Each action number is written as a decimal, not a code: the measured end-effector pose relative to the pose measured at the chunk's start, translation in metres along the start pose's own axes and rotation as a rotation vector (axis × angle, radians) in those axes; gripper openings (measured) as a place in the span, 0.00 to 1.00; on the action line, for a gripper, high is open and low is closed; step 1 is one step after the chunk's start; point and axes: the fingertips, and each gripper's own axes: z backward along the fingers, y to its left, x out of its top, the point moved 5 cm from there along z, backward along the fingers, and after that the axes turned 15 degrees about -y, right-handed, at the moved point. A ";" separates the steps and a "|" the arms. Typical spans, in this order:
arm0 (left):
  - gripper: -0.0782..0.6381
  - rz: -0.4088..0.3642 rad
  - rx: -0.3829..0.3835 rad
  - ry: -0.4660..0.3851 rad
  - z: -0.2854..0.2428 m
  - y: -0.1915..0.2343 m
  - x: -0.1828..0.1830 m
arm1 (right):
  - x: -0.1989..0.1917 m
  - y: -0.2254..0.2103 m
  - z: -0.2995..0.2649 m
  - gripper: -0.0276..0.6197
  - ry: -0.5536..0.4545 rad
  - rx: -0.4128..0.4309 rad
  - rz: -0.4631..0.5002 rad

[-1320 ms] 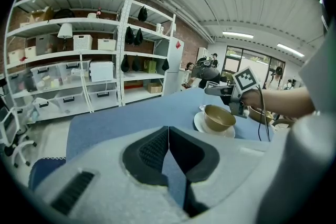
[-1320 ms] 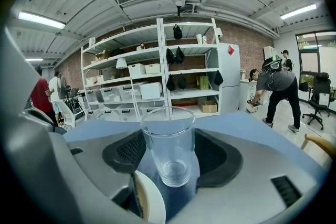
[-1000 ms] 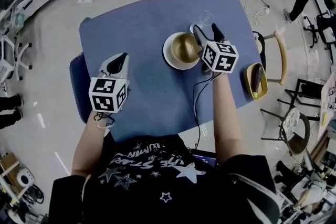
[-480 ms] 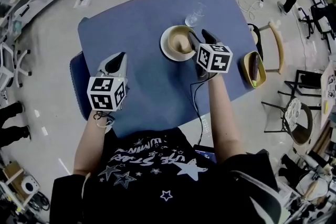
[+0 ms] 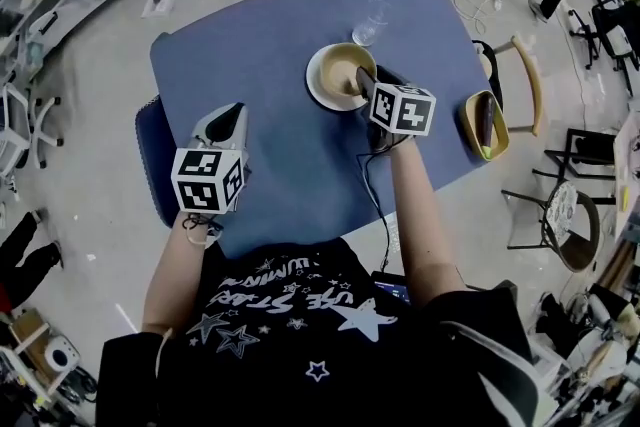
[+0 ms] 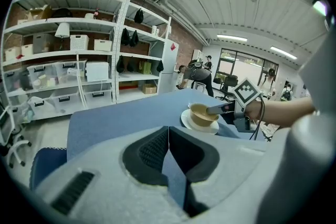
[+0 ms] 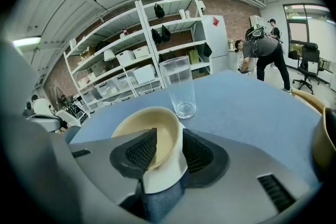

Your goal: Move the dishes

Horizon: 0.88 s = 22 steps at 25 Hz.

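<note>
Blue tabletop (image 5: 260, 65) carries everything that counts: a white plate (image 5: 318, 91) toward the far side, a bowl (image 5: 340, 67) on it (tan inside, white outside), and a clear glass (image 5: 371, 20) just beyond, near the plate but not touching it. A tan dish (image 5: 485, 127) w/ something dark in it sits out at the right edge; can't tell if it's on the tabletop or off it.

Right gripper (image 7: 167, 147) is clamped on the bowl's near rim, one jaw inside the bowl, the other against the outer wall. A rim pinch makes sense here: the bowl is too wide to span, and the wall is the one thin part the jaws can close over. From the left gripper view the bowl looks seated on the plate, so prob. the lift hasn't begun — whether it's a hair clear, can't tell. Right forearm reaches straight out from the body, gripper angled forward and left into the bowl, marker cube on top.

Left gripper (image 6: 168, 136) is idle — jaws pressed together w/ nothing btwn them. It hangs over the near-left of the tabletop, well apart from the dishes, pointing forward. Prob. parked there to stay out of the right arm's path.
</note>
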 end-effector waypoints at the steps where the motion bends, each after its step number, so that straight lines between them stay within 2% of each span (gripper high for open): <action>1: 0.14 -0.002 -0.002 0.000 0.000 -0.001 0.000 | -0.001 -0.001 0.000 0.27 0.002 -0.009 -0.003; 8: 0.14 -0.007 -0.007 0.006 0.001 0.001 0.001 | -0.002 -0.004 -0.002 0.10 0.002 -0.070 -0.019; 14: 0.14 -0.011 -0.011 0.007 0.002 -0.007 0.001 | 0.002 -0.008 0.007 0.08 -0.016 -0.069 -0.053; 19: 0.14 -0.016 -0.017 0.003 0.001 -0.008 0.003 | 0.020 -0.014 0.022 0.08 -0.066 -0.101 0.005; 22: 0.14 -0.023 -0.024 0.003 -0.002 -0.011 0.001 | 0.024 -0.026 0.029 0.08 -0.094 -0.119 -0.014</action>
